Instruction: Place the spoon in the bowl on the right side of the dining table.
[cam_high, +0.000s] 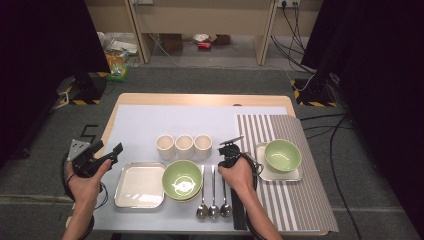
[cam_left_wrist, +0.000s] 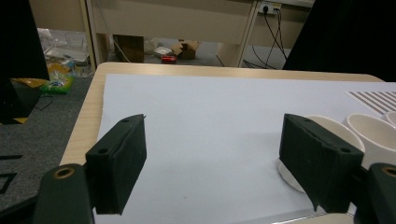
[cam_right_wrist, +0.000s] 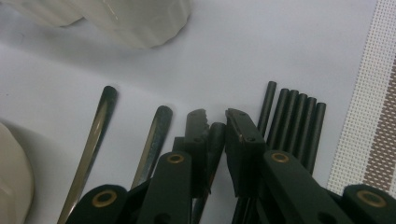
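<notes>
Your left gripper (cam_left_wrist: 212, 163): jaws wide apart, nothing between | below you: pale mat (cam_left_wrist: 219, 121) on wooden table (cam_left_wrist: 88, 116) | white cups (cam_left_wrist: 373, 135) behind your right-hand jaw

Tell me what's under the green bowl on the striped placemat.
The green bowl sits on a pale square plate, whose near edge and left side show around it. The plate's middle is covered by the bowl, so anything there cannot be seen.

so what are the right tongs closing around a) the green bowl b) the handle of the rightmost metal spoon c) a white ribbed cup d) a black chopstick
b, in the right gripper view the right tongs straddle the dark handle of the rightmost metal spoon, with the bundle of black chopsticks lying just beside them.
</notes>
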